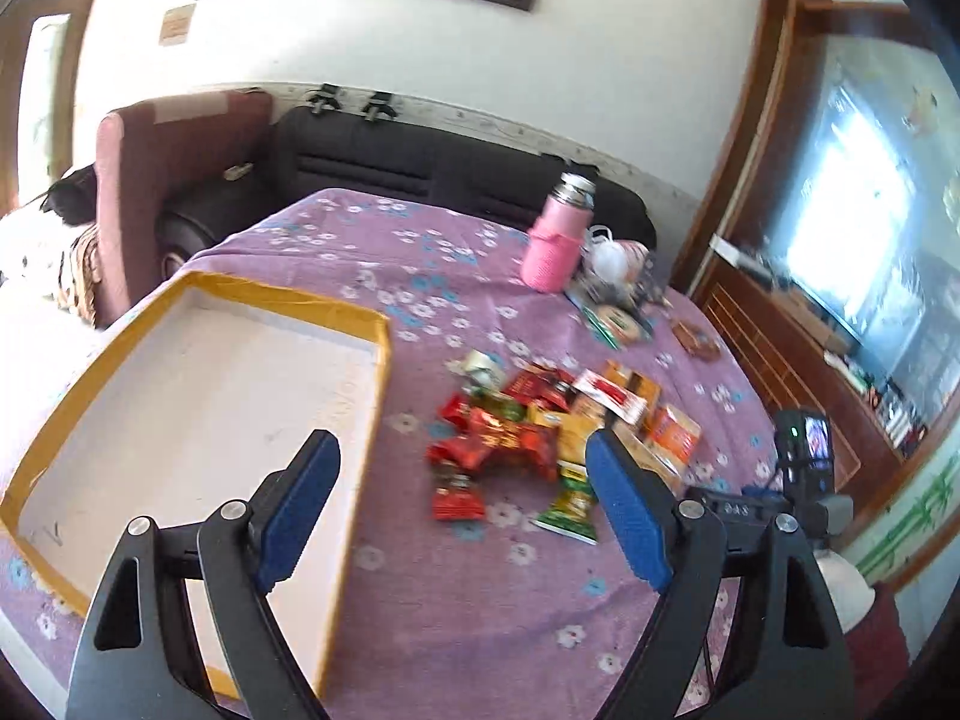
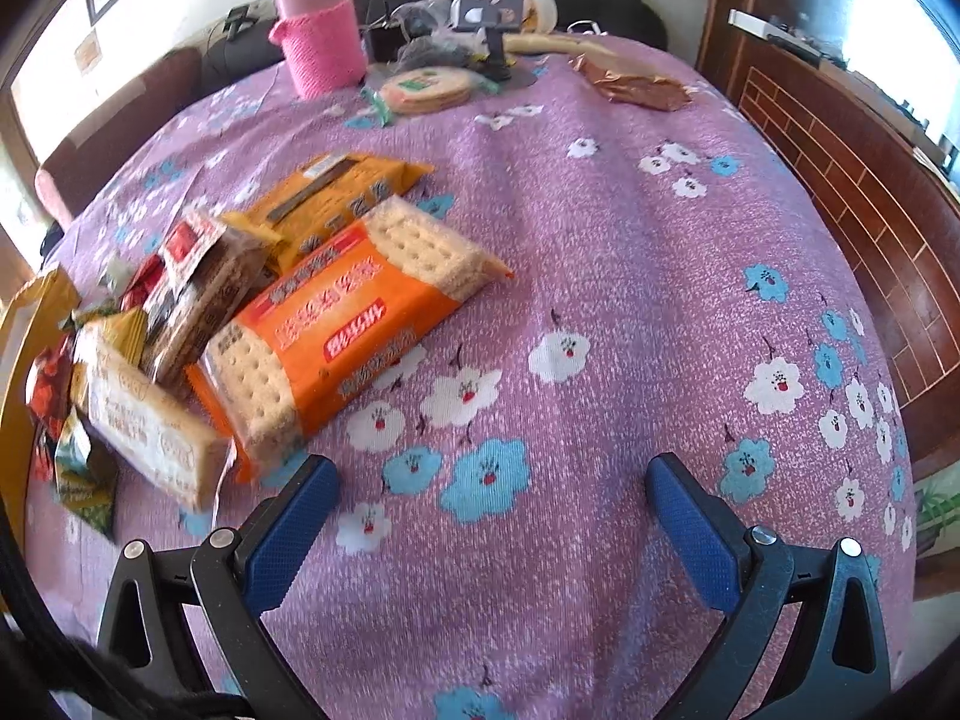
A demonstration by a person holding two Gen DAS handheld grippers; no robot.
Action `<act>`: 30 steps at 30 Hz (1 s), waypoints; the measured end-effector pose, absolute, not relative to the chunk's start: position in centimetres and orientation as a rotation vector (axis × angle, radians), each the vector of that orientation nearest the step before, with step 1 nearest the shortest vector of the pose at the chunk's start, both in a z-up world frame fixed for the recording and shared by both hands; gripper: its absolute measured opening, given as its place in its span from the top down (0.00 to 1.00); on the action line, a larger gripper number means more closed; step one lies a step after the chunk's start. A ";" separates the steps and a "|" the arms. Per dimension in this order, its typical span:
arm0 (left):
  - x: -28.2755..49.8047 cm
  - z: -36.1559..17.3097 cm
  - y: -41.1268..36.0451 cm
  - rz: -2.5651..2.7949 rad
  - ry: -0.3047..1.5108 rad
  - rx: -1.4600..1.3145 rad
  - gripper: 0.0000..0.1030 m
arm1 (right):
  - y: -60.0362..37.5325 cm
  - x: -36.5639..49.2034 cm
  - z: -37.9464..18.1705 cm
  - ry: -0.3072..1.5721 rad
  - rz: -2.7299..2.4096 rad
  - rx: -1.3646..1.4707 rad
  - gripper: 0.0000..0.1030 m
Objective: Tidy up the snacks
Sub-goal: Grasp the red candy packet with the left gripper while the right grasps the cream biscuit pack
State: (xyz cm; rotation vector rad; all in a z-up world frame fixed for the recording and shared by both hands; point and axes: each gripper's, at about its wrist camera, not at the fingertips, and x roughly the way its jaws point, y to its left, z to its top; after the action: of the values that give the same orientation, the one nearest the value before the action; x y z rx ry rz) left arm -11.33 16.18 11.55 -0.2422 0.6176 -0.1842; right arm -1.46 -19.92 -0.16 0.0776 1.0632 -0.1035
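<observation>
A pile of snack packets [image 1: 516, 438] lies on the purple flowered tablecloth, right of a shallow white tray with a yellow rim [image 1: 366, 312], which holds nothing. My left gripper [image 1: 462, 450] is open and empty, above the table between tray and pile. In the right wrist view an orange cracker pack [image 2: 336, 330] lies beside a pale biscuit pack [image 2: 150, 426], a brown packet [image 2: 198, 294] and a yellow packet [image 2: 336, 192]. My right gripper [image 2: 492, 474] is open and empty, just right of the cracker pack.
A pink-sleeved flask [image 1: 555, 240] [image 2: 318, 42] stands at the table's far side with a round biscuit pack [image 2: 426, 90], a phone stand [image 2: 492, 6] and a brown wrapper [image 2: 636, 87]. A dark sofa [image 1: 420, 162] lies behind; a wooden cabinet [image 2: 852, 192] is right.
</observation>
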 end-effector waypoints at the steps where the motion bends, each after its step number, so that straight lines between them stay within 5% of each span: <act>1: -11.3 11.4 17.1 -0.176 0.619 -0.272 0.18 | -19.9 -1.6 -0.2 1.064 -0.100 0.075 0.00; 4: -11.2 10.6 18.8 -0.161 0.613 -0.317 0.18 | -20.1 -2.6 0.5 1.067 -0.162 0.076 0.08; 5: -11.2 10.4 19.0 -0.157 0.608 -0.318 0.18 | -20.0 -3.2 1.1 1.042 -0.166 0.074 0.21; 6: -11.2 10.3 19.2 -0.156 0.604 -0.319 0.18 | -19.6 -3.9 1.9 1.003 -0.151 0.073 0.24; 11: -10.1 8.3 18.3 -0.211 0.651 -0.336 0.18 | -15.0 -6.0 5.7 0.809 0.094 0.042 0.23; 22: -9.2 9.0 16.3 -0.355 0.684 -0.253 0.18 | -7.4 -2.0 2.3 0.805 0.286 -0.219 0.26; 26: -6.4 9.6 14.4 -0.402 0.728 -0.189 0.18 | -7.4 -1.3 1.4 0.858 0.315 -0.143 0.61; 30: -3.0 9.2 12.1 -0.429 0.794 -0.119 0.18 | -8.4 -1.8 1.5 0.839 0.327 -0.048 0.62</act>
State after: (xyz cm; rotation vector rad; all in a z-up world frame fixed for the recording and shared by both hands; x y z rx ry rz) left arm -2.95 12.06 9.21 -0.1188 0.7935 -0.4290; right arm -1.84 -8.40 1.48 -0.0479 0.8388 0.3271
